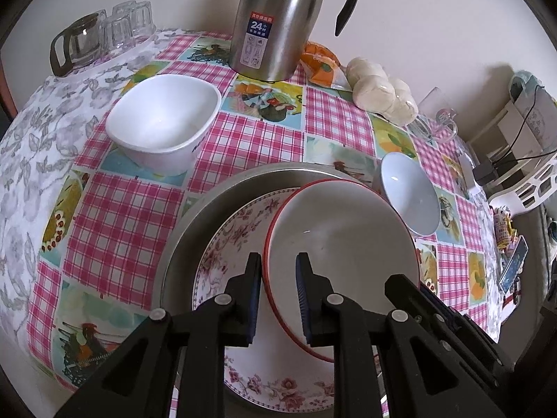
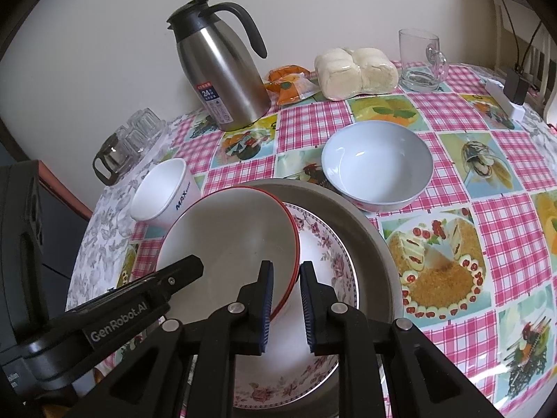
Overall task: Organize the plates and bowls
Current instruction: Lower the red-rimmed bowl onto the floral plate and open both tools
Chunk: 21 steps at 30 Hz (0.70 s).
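Left wrist: my left gripper (image 1: 278, 299) is clamped on the near-left rim of the red-rimmed bowl (image 1: 344, 244), which sits tilted over the floral plate (image 1: 236, 244) in the metal tray (image 1: 195, 223).

Right wrist: my right gripper (image 2: 286, 304) pinches the same bowl's opposite rim (both grips shallow). Best to keep both hands level and lower together, seating it centred.

Soft, even daylight; sharp focus; fisheye bending and dark corners.
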### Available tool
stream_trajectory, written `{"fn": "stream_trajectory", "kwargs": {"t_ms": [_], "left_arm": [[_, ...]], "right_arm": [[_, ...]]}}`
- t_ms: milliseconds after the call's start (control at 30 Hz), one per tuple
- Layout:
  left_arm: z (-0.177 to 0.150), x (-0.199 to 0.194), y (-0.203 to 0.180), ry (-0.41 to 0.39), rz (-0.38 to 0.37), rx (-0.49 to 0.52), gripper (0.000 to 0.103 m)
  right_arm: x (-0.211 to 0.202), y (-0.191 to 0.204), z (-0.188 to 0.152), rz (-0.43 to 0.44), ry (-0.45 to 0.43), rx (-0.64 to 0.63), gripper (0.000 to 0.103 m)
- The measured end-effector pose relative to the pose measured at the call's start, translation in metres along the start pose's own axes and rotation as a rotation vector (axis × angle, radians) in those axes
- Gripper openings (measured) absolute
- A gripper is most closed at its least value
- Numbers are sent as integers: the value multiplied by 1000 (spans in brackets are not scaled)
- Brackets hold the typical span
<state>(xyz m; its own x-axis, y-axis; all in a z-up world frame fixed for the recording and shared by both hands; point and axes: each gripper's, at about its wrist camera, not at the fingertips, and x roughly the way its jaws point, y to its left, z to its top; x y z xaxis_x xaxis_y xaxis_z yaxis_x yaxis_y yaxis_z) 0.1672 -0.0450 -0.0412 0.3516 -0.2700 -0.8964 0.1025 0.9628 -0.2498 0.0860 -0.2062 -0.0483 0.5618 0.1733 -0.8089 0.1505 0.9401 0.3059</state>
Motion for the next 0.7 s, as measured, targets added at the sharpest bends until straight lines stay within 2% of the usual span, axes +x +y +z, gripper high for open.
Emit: {"fn": "stream_trajectory", "kwargs": {"t_ms": [400, 567, 633, 700], "left_arm": [[3, 0, 3, 12, -16, -27, 20], [7, -9, 4, -18, 10, -21, 26], [8, -11, 5, -21, 18, -26, 34], [8, -12, 6, -24, 36, -28, 37]], "right_arm": [[4, -1, 1, 6, 15, 13, 19], [5, 1, 1, 0, 21, 12, 19], [6, 0, 1, -4, 33, 17, 26], [8, -1, 1, -13, 38, 20, 29]]}}
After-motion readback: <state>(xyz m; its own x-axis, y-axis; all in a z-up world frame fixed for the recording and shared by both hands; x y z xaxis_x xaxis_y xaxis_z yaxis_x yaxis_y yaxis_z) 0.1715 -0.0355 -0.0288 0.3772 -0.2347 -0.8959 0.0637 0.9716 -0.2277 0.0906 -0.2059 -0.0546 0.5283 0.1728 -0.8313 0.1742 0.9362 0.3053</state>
